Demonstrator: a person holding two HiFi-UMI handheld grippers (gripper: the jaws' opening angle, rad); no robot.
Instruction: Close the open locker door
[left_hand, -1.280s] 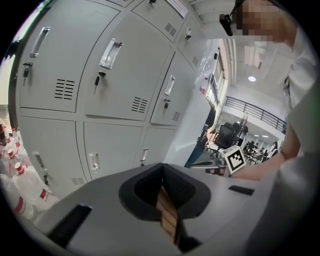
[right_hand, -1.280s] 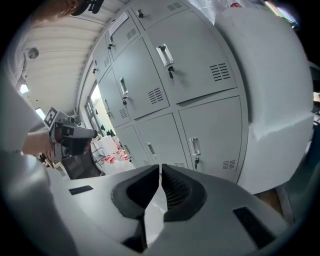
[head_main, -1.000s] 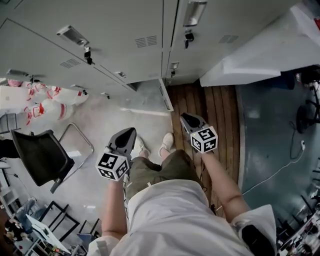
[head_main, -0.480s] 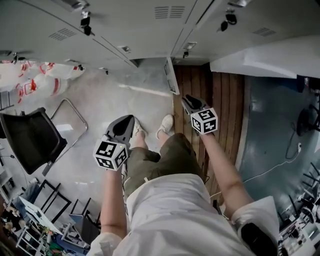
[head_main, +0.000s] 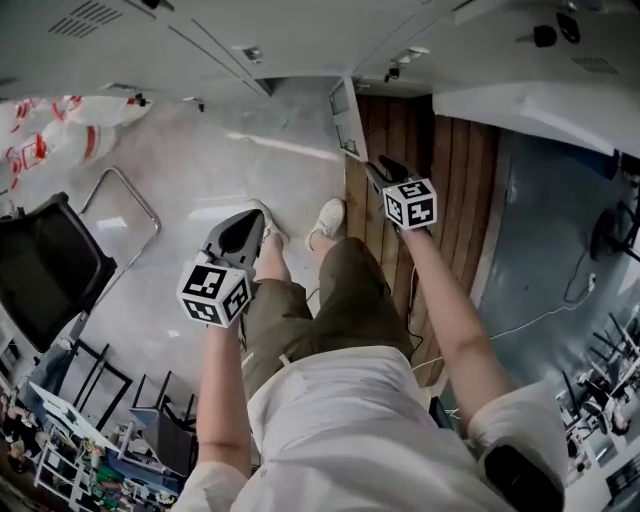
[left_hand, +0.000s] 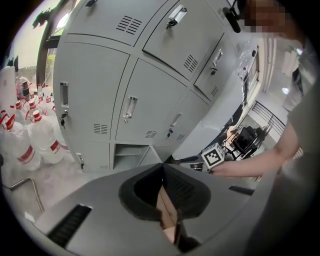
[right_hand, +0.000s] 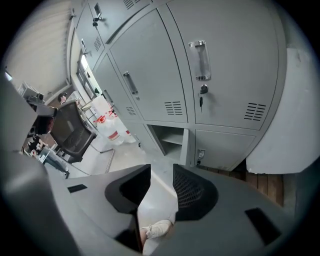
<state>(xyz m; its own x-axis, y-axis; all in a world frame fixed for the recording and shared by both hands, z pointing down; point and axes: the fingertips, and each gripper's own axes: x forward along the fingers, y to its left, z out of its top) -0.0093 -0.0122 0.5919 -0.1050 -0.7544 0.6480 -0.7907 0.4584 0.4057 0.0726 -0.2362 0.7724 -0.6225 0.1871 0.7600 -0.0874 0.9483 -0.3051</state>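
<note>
The open locker door juts out over the floor from the bottom row of grey lockers. In the right gripper view the door shows edge-on beside its open compartment. My right gripper hovers just right of the door, short of it; its jaws are opening with nothing between them. My left gripper hangs lower left over the pale floor, shut and empty. The left gripper view shows the compartment, the door and the right gripper's marker cube.
A black chair and a metal frame stand at the left. Water bottles lie at the upper left. A wooden strip of floor runs right of the door, below a white-covered block. My feet are below the door.
Both grippers have moved forward toward the lockers. The right gripper has come close to the open door's right side, and its jaws have parted. The head view has tipped further down.
</note>
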